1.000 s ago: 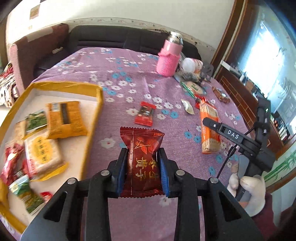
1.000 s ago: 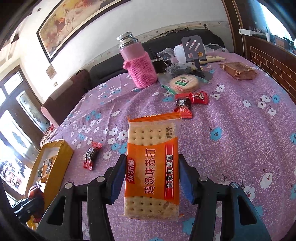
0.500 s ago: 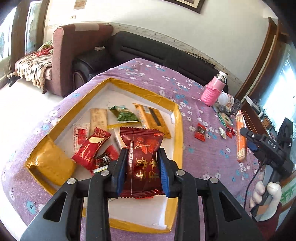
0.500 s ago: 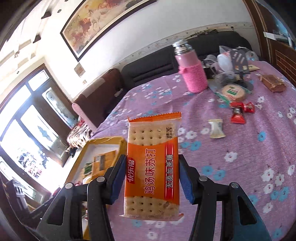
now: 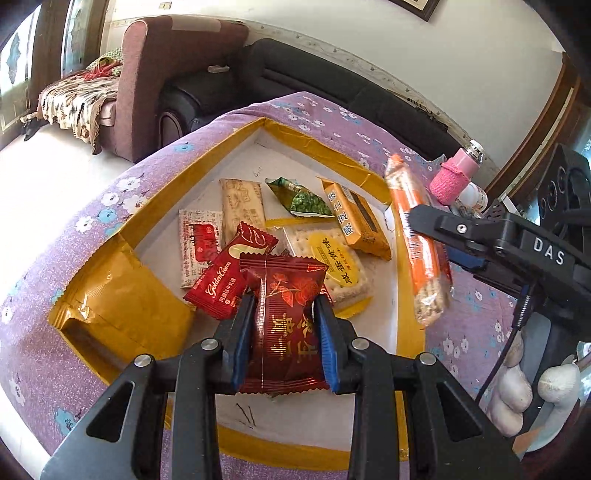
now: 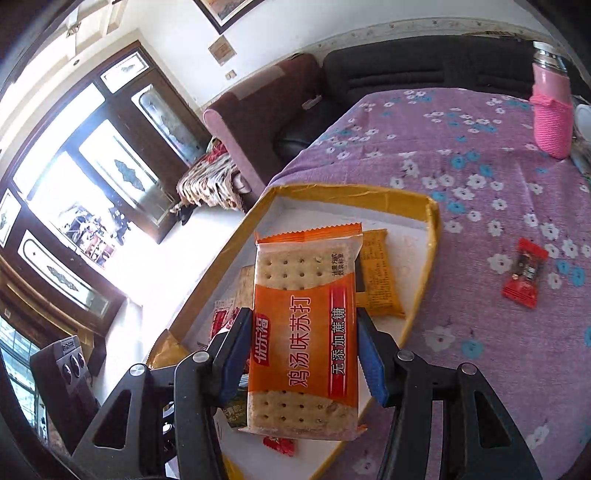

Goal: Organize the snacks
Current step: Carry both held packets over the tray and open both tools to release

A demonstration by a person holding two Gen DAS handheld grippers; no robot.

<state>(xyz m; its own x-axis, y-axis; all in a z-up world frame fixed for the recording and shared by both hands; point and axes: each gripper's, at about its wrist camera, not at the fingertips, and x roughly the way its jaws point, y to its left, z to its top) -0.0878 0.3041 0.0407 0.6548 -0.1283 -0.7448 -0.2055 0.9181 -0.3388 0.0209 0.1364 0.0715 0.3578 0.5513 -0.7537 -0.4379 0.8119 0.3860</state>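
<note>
From the left wrist, the left gripper [image 5: 284, 343] clenches a dark red snack packet [image 5: 286, 325] above the yellow-rimmed tray [image 5: 317, 147], poised to drop onto crowded packets near its near edge. From the right wrist, the right gripper [image 6: 301, 354] grasps an orange cracker pack [image 6: 306, 325] over the tray's [image 6: 354, 192] interior; a red candy [image 6: 524, 273] lies loose on the tablecloth [image 6: 480, 332].

Snack packets [image 5: 295, 236] crowd the tray's [image 5: 306, 142] middle; its near floor lies bare.

A white wall [image 5: 332, 40] with a framed picture [image 6: 225, 11] backs a black sofa [image 5: 314, 77] and a maroon armchair [image 5: 166, 74]. Bright light floods through dark-framed windows [image 6: 92, 177] onto the pale floor [image 5: 44, 177].
</note>
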